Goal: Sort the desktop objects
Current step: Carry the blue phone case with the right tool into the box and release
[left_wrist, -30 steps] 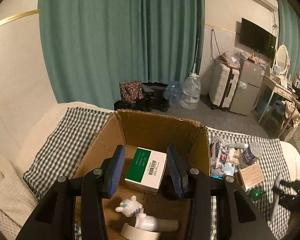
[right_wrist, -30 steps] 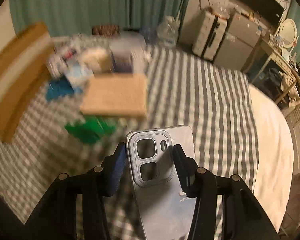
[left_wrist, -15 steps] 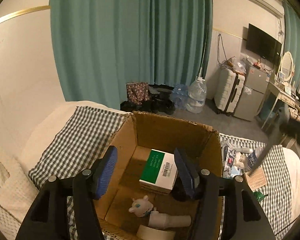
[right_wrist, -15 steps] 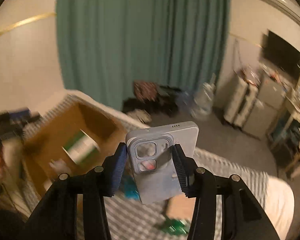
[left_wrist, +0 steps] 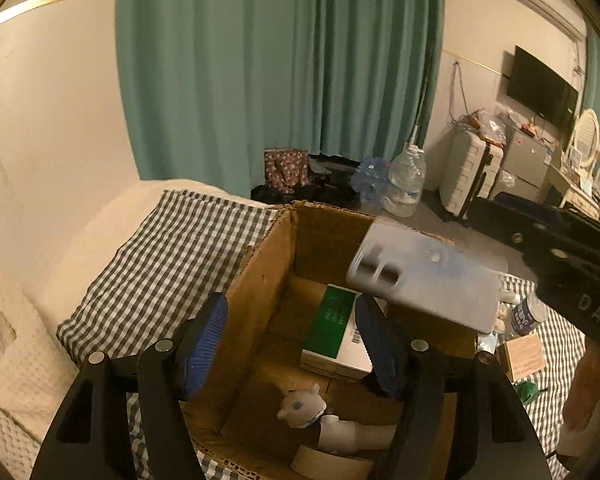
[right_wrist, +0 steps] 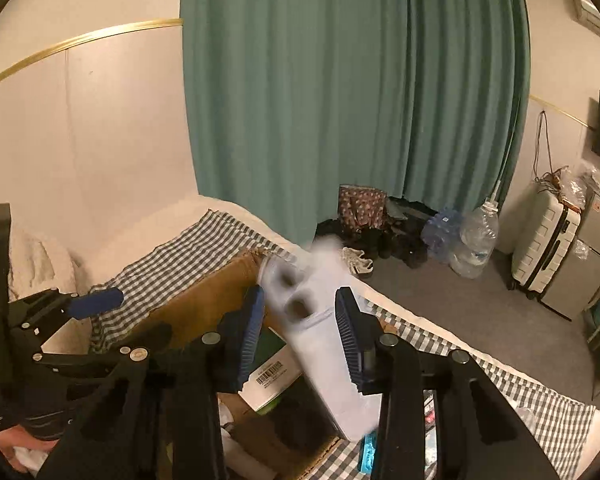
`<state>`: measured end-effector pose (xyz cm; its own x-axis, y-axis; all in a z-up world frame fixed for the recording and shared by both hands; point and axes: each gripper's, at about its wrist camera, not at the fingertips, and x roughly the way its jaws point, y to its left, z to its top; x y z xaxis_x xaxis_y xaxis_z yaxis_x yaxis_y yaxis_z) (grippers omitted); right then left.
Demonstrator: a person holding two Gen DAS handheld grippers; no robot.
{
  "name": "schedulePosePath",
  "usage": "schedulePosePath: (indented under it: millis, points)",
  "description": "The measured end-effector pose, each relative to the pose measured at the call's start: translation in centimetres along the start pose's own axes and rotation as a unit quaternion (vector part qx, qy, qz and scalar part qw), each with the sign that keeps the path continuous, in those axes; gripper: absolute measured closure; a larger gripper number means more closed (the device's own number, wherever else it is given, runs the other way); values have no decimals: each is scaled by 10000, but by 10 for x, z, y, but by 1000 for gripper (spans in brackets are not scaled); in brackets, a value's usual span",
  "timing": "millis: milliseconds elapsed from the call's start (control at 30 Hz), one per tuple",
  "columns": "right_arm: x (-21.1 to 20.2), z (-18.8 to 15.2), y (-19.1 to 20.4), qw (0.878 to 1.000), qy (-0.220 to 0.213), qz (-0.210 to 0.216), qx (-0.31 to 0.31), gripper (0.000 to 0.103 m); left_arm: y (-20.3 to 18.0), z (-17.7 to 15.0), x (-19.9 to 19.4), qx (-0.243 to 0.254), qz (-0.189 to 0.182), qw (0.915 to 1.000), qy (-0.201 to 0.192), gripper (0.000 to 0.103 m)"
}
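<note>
Phone (right_wrist: 320, 304), pale grey-blue, camera end forward, blurred, up over the open top of the cardboard box (left_wrist: 260, 292), toward its far right corner. Lying tilted between the fingers of the right gripper (right_wrist: 299, 294), jaws just closing in; too smeared to tell whether both pads press it. Left gripper (left_wrist: 292, 308) over the box's near left wall, jaws spread after just opening, nothing between them. Inside the box: green-and-white carton (left_wrist: 332, 328) on the floor, small white toy figure (left_wrist: 302, 402) nearer the front wall. Under the box, checked cloth (left_wrist: 172, 256).
</note>
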<state>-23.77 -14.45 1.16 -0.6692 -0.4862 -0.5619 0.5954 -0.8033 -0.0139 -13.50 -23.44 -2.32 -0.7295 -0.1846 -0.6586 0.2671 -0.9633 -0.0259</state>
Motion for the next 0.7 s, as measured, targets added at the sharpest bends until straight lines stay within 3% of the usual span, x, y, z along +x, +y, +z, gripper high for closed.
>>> schedulePosePath:
  millis: [133,267,400,700]
  points:
    - [-5,-8,-9,9998,-12,87,178,66,-6,2,-6,24,-67,9999,-99,34]
    - [-36,-16,-30,9995,-217,-150,198,65,-21,4,-15,101,-242,9994,-205,34]
    - [-79,-28,-63,9965,-475,-578,381,47,-49,6,-34,369,-356,9976,-461,28]
    - [-151,-56,-146,9870,-565,-1275,804,35,-100,12,-55,599,-645,9922,-886,18]
